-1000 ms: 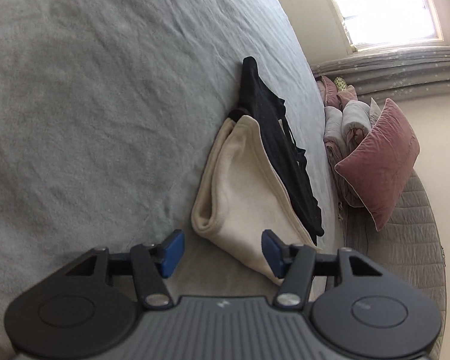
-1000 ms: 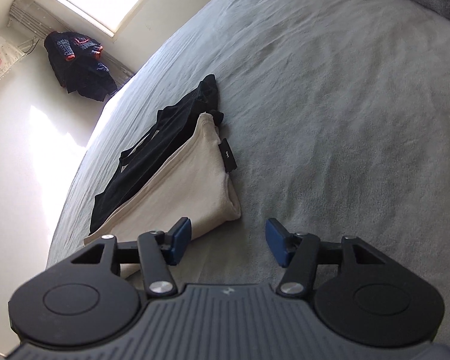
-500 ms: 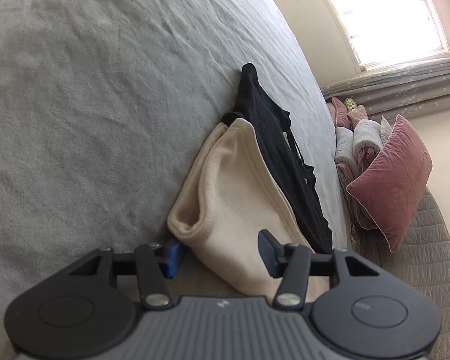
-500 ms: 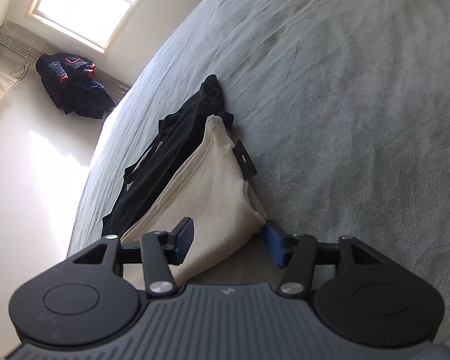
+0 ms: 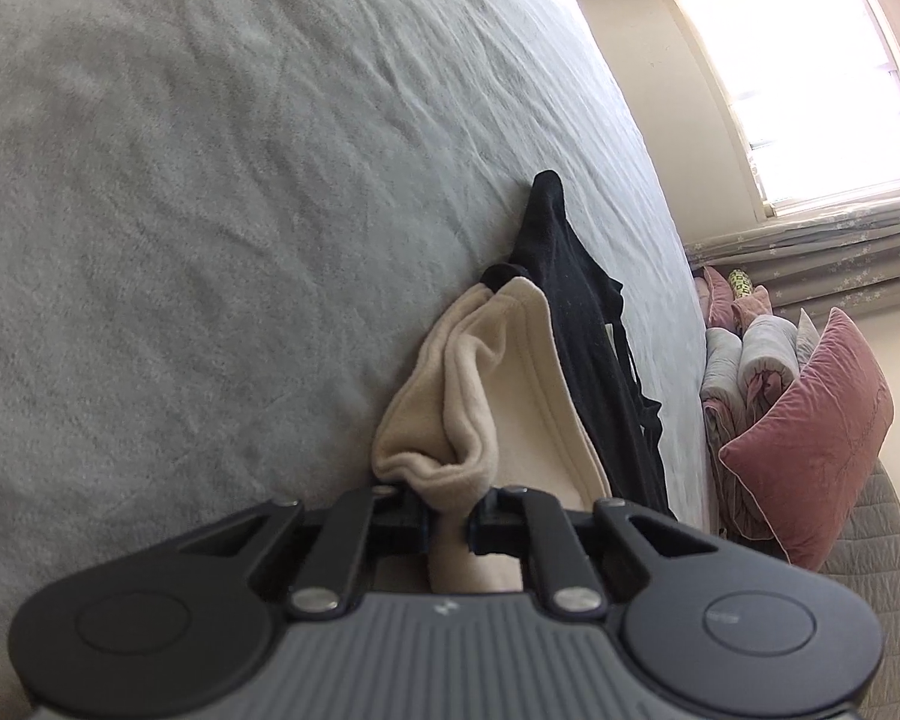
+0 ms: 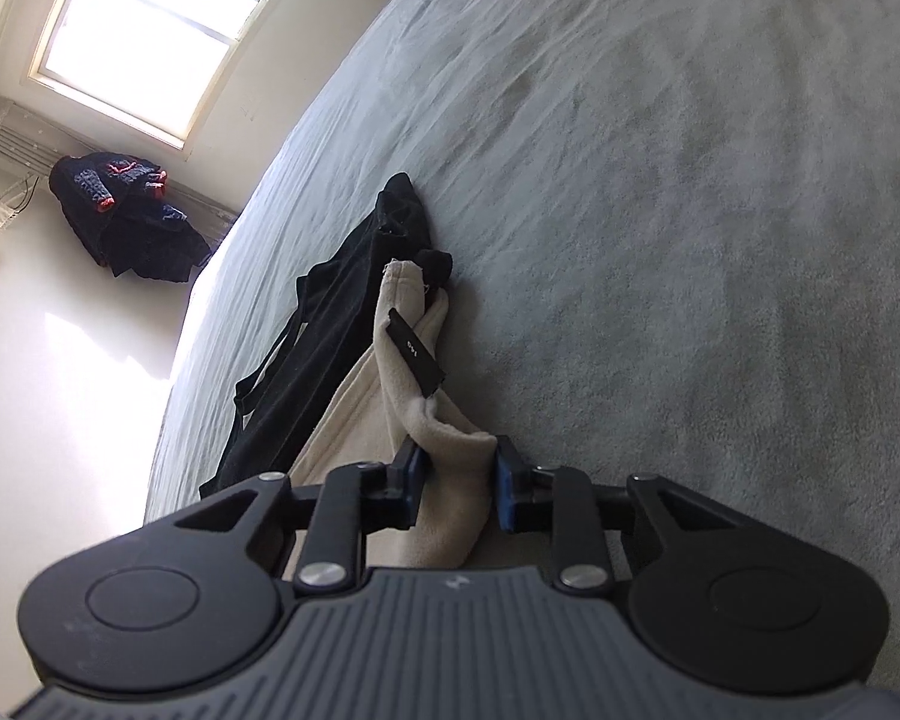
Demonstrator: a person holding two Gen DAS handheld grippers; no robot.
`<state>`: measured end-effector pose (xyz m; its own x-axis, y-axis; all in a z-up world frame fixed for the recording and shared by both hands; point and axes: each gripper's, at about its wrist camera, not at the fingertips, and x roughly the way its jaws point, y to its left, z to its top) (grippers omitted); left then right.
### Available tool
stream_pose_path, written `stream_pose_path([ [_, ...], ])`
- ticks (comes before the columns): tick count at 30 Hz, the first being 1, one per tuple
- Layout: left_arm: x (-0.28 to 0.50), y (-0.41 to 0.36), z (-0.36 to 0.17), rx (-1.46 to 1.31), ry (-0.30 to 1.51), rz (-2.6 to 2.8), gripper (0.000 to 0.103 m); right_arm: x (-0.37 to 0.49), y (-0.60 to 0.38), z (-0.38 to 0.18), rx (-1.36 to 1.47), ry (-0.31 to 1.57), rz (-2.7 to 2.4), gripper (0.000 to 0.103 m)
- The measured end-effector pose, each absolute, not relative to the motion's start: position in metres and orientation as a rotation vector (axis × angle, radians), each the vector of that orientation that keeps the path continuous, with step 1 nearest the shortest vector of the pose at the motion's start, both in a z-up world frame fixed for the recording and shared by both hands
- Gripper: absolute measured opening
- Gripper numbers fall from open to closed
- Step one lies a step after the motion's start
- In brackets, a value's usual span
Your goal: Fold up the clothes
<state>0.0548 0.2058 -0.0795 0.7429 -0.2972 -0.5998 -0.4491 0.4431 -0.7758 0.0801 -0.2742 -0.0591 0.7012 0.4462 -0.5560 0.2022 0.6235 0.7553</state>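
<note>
Both grippers pinching cream garment on bed.
Left gripper [image 5: 448, 525] and right gripper [image 6: 457, 490] jaws clamp the cream garment [image 5: 510, 396]; its long axis runs away from them, alongside the black garment [image 5: 582, 312], on the bed [image 5: 210, 180].

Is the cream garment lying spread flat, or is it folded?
Folded. The cream garment shows doubled layers and a rounded fold edge, and each gripper, left gripper and right gripper, pinches a bunched corner.

Grey bed [image 5: 210, 210] fills both views. Bright window [image 6: 150, 42] in cream wall. Pink pillow [image 5: 810, 450] near curtain [image 5: 840, 240].
</note>
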Motion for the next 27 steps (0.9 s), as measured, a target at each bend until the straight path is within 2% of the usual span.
stream_pose_path([
  [4,0.049,0.203,-0.072,-1.101,0.747,0.102,0.008,0.078,-0.275,-0.057,0.907,0.802,0.158,0.015],
  [16,0.029,0.205,-0.050,-1.032,0.714,0.023,0.007,0.065,-0.276,-0.045,0.878,0.787,0.186,0.012],
  [27,0.002,0.210,-0.051,-0.974,0.771,-0.070,0.006,0.041,-0.281,-0.046,0.844,0.819,0.245,0.011],
])
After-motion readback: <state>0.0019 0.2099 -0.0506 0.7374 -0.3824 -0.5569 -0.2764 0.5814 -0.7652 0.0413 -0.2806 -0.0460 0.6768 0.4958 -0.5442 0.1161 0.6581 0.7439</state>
